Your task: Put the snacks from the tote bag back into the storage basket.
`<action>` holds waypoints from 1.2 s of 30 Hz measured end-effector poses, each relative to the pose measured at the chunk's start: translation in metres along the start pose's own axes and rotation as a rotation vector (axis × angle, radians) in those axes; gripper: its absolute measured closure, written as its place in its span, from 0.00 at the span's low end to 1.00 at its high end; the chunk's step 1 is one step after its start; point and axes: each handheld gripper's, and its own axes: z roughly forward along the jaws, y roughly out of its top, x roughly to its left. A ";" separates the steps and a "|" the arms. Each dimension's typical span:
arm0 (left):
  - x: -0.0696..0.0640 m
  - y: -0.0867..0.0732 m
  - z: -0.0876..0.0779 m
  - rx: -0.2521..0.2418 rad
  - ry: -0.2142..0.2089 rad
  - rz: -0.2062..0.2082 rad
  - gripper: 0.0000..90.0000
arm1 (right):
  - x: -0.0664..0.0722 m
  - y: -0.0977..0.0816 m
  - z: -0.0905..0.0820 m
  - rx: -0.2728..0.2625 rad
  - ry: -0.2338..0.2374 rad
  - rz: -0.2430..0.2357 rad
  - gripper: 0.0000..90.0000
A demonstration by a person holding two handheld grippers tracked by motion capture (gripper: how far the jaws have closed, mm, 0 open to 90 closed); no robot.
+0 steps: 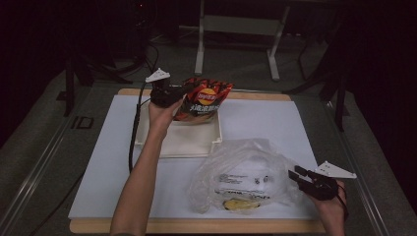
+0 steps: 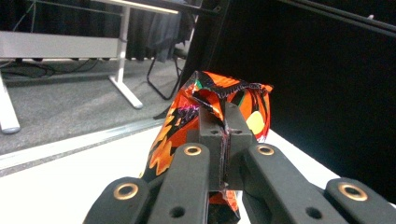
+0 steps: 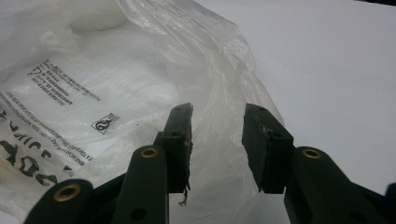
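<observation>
A red and orange chip bag [image 1: 204, 98] hangs over the far edge of a shallow white tray [image 1: 162, 145]. My left gripper [image 1: 172, 93] is shut on the bag's left edge; in the left gripper view the jaws pinch the crimped seam of the chip bag [image 2: 224, 100]. A crumpled clear plastic bag [image 1: 243, 174] with black print lies on the white board near the front, something yellow inside it. My right gripper [image 1: 297, 176] stands open at the bag's right edge. In the right gripper view its open gripper [image 3: 217, 135] frames the plastic bag [image 3: 116, 79].
The white board [image 1: 88, 162] rests on a wooden tabletop [image 1: 196, 227]. A black cable [image 1: 134, 128] trails from the left gripper along the tray's left side. Desk legs [image 1: 199, 44] and dark chairs stand on the floor beyond the table.
</observation>
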 end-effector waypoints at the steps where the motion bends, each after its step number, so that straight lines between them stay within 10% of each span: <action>1: 0.000 0.000 0.000 0.000 0.000 0.000 0.99 | 0.000 0.000 0.000 0.000 0.000 0.000 0.70; 19: 0.024 -0.014 0.003 0.005 0.105 -0.100 0.90 | 0.000 -0.002 -0.001 0.001 -0.003 0.005 0.70; 36: 0.022 -0.028 0.021 0.169 0.329 0.012 0.64 | 0.001 -0.002 0.000 0.005 -0.002 0.002 0.70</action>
